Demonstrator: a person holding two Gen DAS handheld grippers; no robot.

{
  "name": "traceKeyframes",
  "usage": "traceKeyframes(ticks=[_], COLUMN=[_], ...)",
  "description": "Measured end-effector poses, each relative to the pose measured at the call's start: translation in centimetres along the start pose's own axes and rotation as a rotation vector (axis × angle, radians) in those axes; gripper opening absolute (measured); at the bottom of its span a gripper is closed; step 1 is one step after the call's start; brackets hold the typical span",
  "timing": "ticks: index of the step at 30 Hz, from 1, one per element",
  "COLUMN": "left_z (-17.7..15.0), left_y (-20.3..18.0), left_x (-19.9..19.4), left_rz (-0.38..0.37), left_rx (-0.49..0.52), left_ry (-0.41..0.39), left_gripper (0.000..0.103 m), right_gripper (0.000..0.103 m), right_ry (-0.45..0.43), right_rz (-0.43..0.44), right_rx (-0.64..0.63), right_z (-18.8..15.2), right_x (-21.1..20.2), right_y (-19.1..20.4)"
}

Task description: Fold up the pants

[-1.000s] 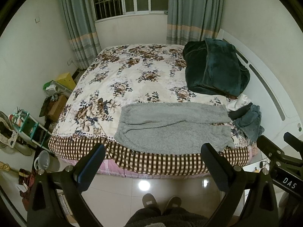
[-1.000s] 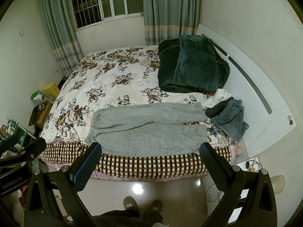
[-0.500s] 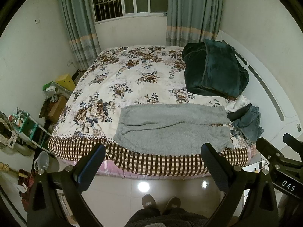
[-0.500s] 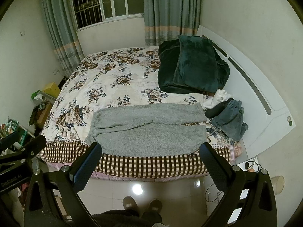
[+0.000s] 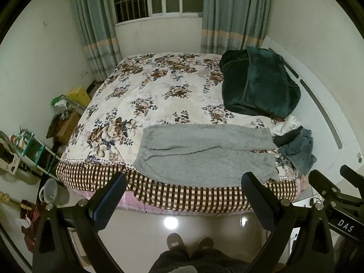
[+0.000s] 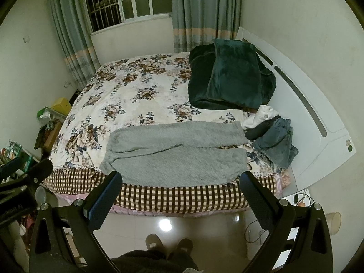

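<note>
Grey fleece pants point(image 5: 204, 152) lie flat along the near edge of the floral bed, waist to the left and both legs running right; they also show in the right wrist view point(image 6: 175, 152). My left gripper point(image 5: 184, 195) is open and empty, held over the floor in front of the bed, well short of the pants. My right gripper point(image 6: 179, 195) is open and empty too, at the same distance. The right gripper's body shows at the right of the left wrist view point(image 5: 336, 195).
A dark green blanket point(image 5: 257, 82) is piled at the bed's far right. A heap of white, black and blue-grey clothes point(image 5: 295, 145) lies just past the pant legs. Headboard point(image 6: 307, 118) at right. Clutter and a shelf point(image 5: 29, 147) stand on the floor at left. Slippered feet point(image 5: 188, 243) below.
Both grippers have drawn back and up a little from the bed, so the bed sits slightly lower and smaller in view. The pants have not moved.
</note>
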State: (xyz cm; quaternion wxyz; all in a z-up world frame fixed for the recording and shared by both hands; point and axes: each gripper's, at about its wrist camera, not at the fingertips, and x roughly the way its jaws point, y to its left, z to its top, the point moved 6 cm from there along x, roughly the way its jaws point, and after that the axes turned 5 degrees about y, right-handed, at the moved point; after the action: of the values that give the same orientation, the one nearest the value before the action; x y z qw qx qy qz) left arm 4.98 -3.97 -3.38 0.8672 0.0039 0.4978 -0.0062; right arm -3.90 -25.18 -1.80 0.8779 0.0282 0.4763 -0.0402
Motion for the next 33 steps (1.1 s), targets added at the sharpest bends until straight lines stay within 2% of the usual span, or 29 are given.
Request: traceKeyframes(ticks=[4, 9, 12, 16, 21, 22, 25, 28, 33], left_z=[1.3, 4.0, 5.6, 8.7, 12.7, 13.7, 15.2, 16.0, 16.1], left_y=[0.4, 1.0, 1.5, 3.0, 5.6, 6.4, 7.8, 9.1, 10.4], left_x=[2.4, 7.7, 12.6, 21.4, 34.1, 38.1, 46.8, 55.9, 68.4], left_rz=[0.045, 0.155, 0.194, 0.214, 0.214, 0.209, 0.187, 0.172, 0.170], left_rx=[-0.050, -0.090, -0.099, -0.131, -0.210, -0.239, -0.312, -0.393, -0.489], left_ry=[-0.003, 0.011, 0.067, 0.178, 0.326, 0.371, 0.469, 0.573, 0.706], left_gripper=[0.103, 0.103, 0.103, 0.103, 0.103, 0.103, 0.103, 0.103, 0.103], right_gripper=[0.103, 0.103, 0.103, 0.103, 0.103, 0.103, 0.103, 0.103, 0.103], right_ry=[0.014, 0.035, 0.070, 0.145, 0.275, 0.304, 0.396, 0.479, 0.580], right_rz=[-0.008, -0.046, -0.067, -0.069, -0.064, -0.052, -0.060, -0.062, -0.071], right_rx=[0.035, 0.061, 0.083, 0.152, 0.269, 0.296, 0.389, 0.507, 0.634], right_z=[1.3, 4.3, 6.7, 10.2, 14.6, 15.2, 17.1, 18.5, 19.7], right_x=[3.4, 10.8, 16.0, 24.6, 39.5, 42.8, 53.3, 64.7, 80.5], right_y=[-2.2, -4.9, -6.0, -7.5, -9.7, -9.9, -11.5, -13.0, -15.0])
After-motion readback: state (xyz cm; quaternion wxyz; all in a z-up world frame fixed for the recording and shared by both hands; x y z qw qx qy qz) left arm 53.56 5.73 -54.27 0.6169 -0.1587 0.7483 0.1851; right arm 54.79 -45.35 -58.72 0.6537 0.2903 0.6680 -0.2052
